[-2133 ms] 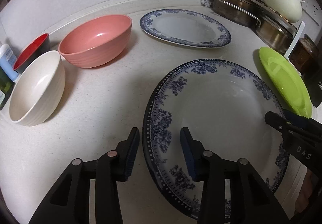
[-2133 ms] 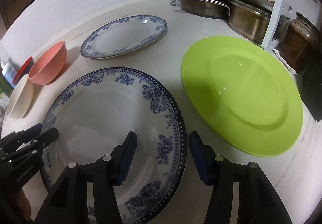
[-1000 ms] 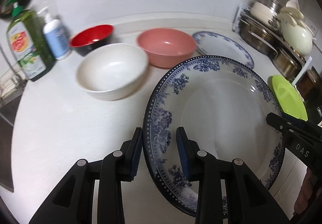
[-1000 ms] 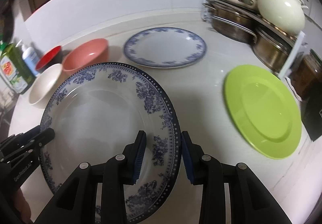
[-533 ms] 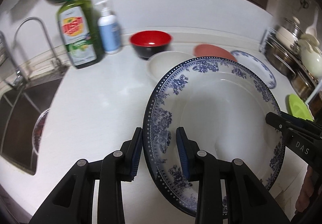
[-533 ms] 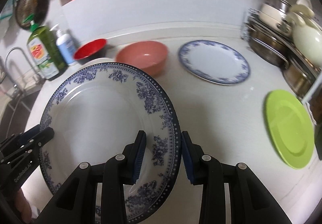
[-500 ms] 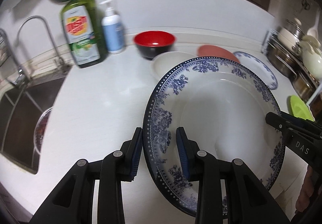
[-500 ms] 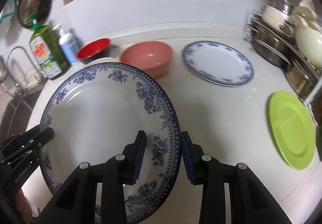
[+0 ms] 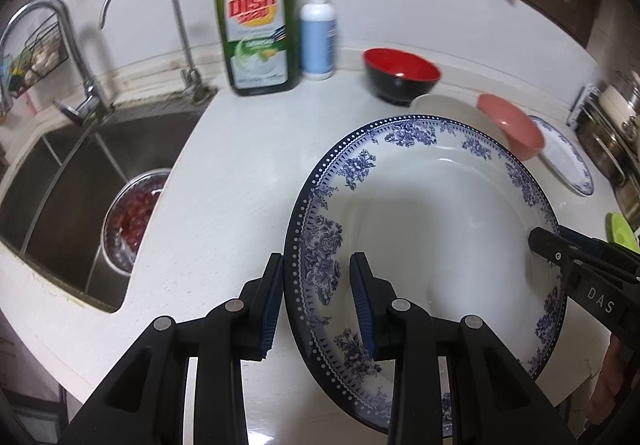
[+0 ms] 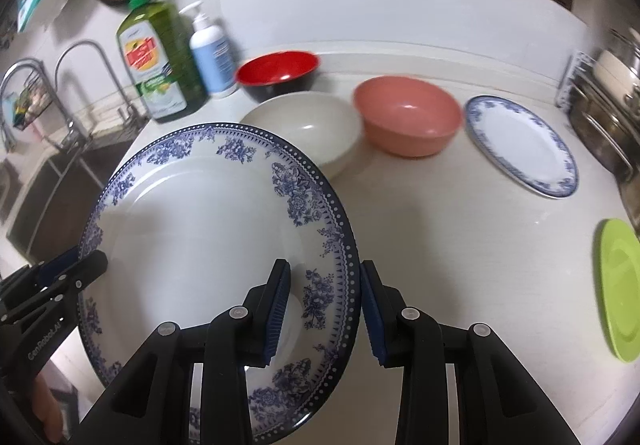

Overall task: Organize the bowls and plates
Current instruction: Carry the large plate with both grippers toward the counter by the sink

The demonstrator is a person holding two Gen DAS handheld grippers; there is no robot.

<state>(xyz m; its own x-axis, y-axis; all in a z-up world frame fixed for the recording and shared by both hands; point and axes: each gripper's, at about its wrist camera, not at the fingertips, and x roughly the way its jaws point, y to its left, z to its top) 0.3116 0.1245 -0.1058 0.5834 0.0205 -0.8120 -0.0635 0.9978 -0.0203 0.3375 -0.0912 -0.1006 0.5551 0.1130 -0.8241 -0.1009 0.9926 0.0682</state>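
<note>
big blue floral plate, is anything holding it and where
Yes: the large blue-and-white floral plate is clamped at opposite rims by the left gripper and right gripper.

Big plate: white, blue floral rim, dotted dark-blue edge. Small plate: white, blue floral border. Bowls: red inside, black outside; cream; salmon pink. Far plate: lime green. Soap bottle: green, red-yellow label. Pump bottle: white, pale-blue label. Gripper pads: blue.

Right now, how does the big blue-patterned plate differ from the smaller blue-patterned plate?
The big plate is held up off the counter, clamped at opposite rims by the left gripper and right gripper; the smaller plate lies flat on the counter, untouched. The big plate has a dotted dark rim; the smaller does not. Both are white with blue flowers.
</note>
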